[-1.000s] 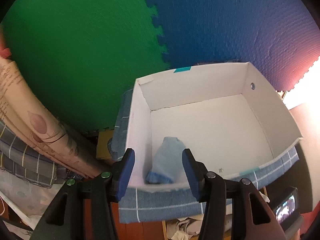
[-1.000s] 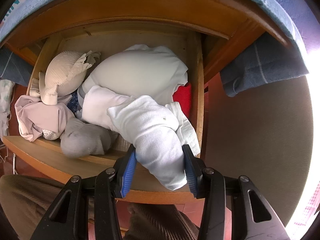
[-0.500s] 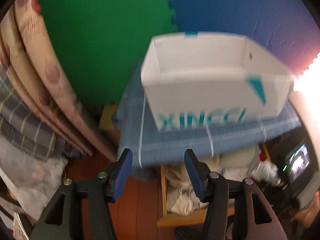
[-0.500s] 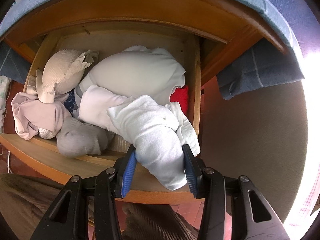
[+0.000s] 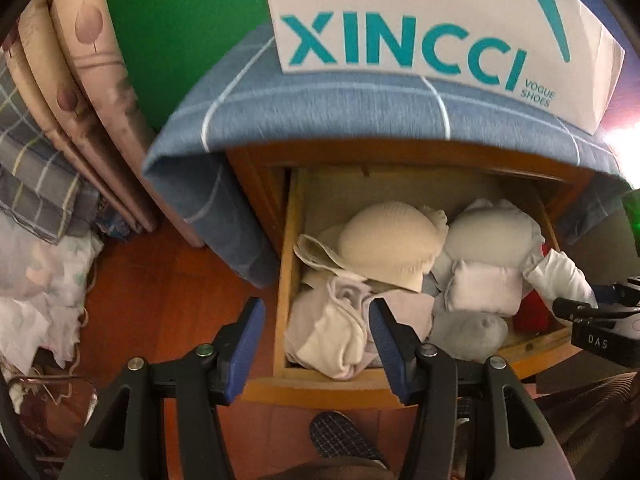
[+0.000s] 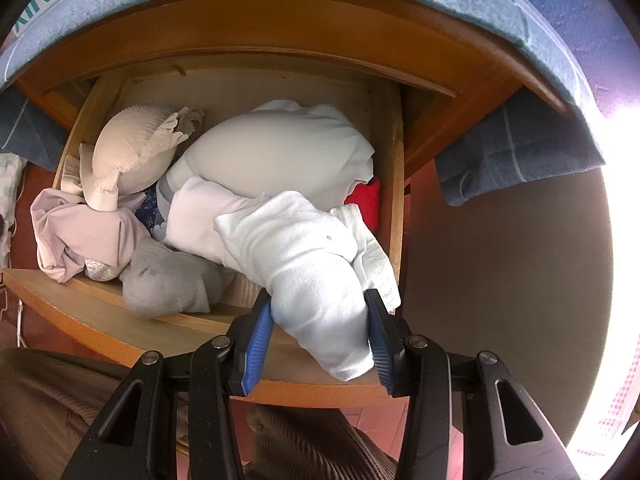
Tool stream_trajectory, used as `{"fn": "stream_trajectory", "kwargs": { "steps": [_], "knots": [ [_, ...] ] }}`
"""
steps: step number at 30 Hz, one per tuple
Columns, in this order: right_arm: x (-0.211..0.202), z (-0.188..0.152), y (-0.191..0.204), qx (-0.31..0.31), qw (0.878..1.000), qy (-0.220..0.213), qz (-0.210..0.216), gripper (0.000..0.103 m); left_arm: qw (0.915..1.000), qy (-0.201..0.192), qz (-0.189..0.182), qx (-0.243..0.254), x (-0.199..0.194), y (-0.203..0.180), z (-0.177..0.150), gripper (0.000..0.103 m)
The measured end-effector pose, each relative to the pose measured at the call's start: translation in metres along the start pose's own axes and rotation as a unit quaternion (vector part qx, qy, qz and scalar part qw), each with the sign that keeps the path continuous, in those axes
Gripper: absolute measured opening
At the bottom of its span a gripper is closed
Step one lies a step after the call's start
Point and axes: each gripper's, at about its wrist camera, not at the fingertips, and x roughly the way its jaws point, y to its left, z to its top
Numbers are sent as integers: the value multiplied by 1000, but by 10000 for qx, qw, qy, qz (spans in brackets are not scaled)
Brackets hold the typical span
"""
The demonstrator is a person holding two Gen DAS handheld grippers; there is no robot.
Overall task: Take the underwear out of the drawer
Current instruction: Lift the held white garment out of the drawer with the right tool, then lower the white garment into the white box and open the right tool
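Drawer pick: right claw on white underwear, left claw empty

Left wrist view: left claw (image 5: 316, 336) is wide open, holding nothing, hovering above the front left corner of the open wooden drawer (image 5: 289, 240). Directly ahead sits a cream/pink crumpled garment (image 5: 336, 340), with a beige bra (image 5: 386, 240) behind it. A white shoe box (image 5: 432, 20) stands on the blue checked cloth (image 5: 320, 112) over the cabinet top. The right claw is partly visible at the right edge.

Right wrist view: right claw (image 6: 320, 332) is closed around the lower end of a pale white rolled underwear (image 6: 304, 256), pads pressing on both sides. The roll's end hangs over the drawer front; its upper end rests on the white pile (image 6: 280, 152). Grey socks (image 6: 168, 284) lie just beside it.

Risks, as I judge them: the grip is near one end only, so the roll may unfurl or slip during lifting. Its tail touches the neighbouring whites, so it could drag them out over the front edge.
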Motion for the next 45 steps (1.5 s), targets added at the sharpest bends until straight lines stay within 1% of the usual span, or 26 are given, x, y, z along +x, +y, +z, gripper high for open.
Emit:
{"fn": "stream_trajectory", "kwargs": {
  "steps": [4, 6, 9, 11, 18, 25, 31, 35, 42, 45],
  "knots": [
    [-3, 0, 0, -23, 10000, -31, -15, 42, 9999, 43, -53, -96, 7, 2, -3, 55],
    [-4, -1, 0, -13, 10000, -58, 6, 42, 9997, 26, -164, -186, 7, 5, -4, 55],
    [-9, -2, 0, -59, 9999, -121, 11, 42, 9991, 197, -202, -303, 15, 8, -7, 55],
    [-11, -2, 2, -106, 9999, -133, 4, 42, 9991, 273, -151, -272, 18, 6, -7, 55],
    [-26, -4, -1, -72, 9996, -212, 143, 42, 9998, 195, -16, 43, 17, -6, -9, 55],
    [-54, -3, -11, -48, 9986, -353, 382, 42, 9994, 274, -141, -138, 19, 1, -8, 55],
    [-94, 1, -21, -142, 9973, -526, 495, 42, 9992, 316, -177, -193, 21, 3, -8, 55],
    [-133, 8, -28, -236, 9952, -769, 549, 42, 9991, 324, -180, -197, 20, 4, -8, 55],
    [-213, 37, -38, -293, 9874, -1390, 703, 42, 9989, 328, -212, -268, 21, 5, -8, 55],
    [-242, 55, -40, -326, 9830, -1684, 657, 42, 9987, 330, -242, -302, 21, 6, -8, 55]
  ]
}}
